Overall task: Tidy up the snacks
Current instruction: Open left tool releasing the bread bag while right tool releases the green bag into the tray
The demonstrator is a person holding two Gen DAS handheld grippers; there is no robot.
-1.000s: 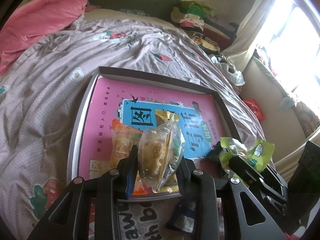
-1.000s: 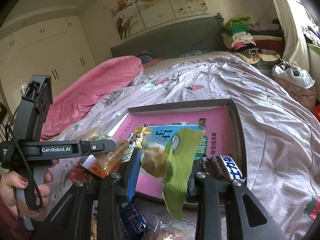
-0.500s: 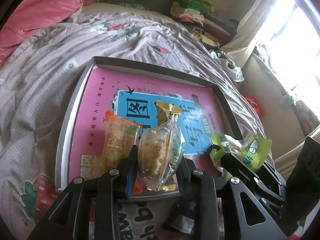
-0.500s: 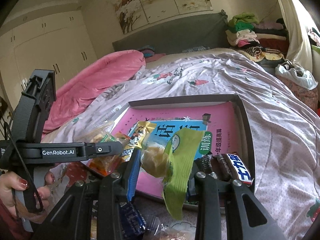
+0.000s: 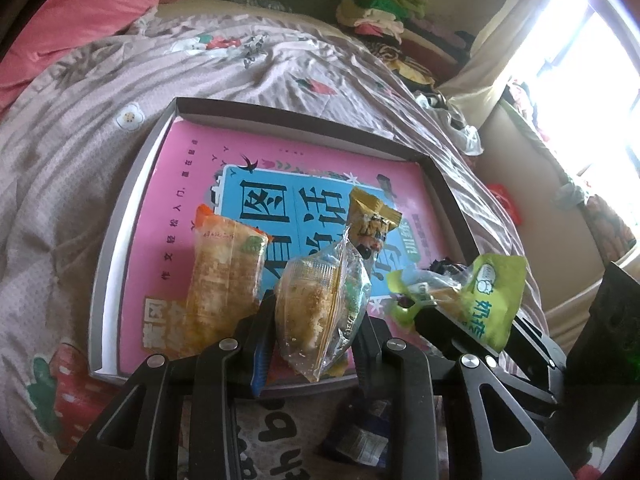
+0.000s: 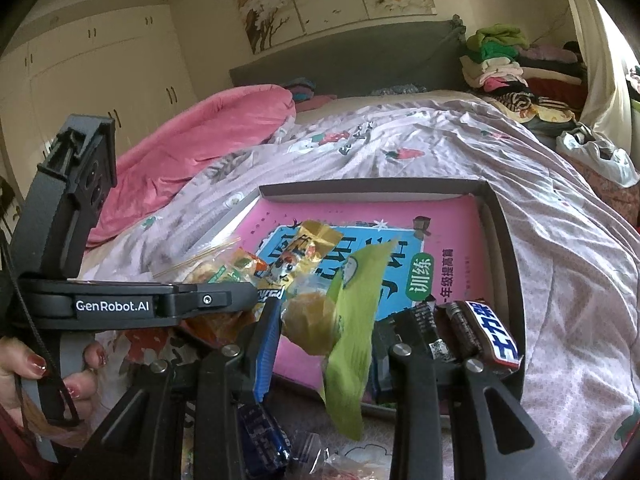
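Left gripper [image 5: 316,320], black with a blue pad on one finger, clamped on a clear snack packet [image 5: 320,312] holding a crumbly yellow cake; packet upright between the fingers, its crimped bottom edge hanging below them. Right gripper [image 6: 324,332], same build, closed on a green snack packet [image 6: 352,332] with a pale round cake showing through its clear side; long green tail drooping below the fingers. Both held low over the near edge of a shallow box lid [image 5: 132,200] lying on a bed with a lilac strawberry-print cover [image 5: 80,128]. Inside the lid, a pink book [image 5: 192,168] with a blue title panel covering nearly the whole bottom. On the book, near the left edge, an orange cracker packet [image 5: 224,276] lying flat; just beyond the clear packet, a yellow wrapper [image 5: 372,216]. In the near right corner of the lid, a brown chocolate bar [image 6: 480,332] with white and blue lettering, and a dark wrapper [image 6: 420,328] just beside it. Below the lid's near edge, on the bed, a dark blue packet [image 6: 260,436] and other wrappers, partly hidden by the grippers. A hand [image 6: 24,376] with red nails on the left gripper's handle. Further back, a pink duvet [image 6: 192,136], a grey headboard [image 6: 352,60] and a pile of folded clothes [image 6: 500,60].
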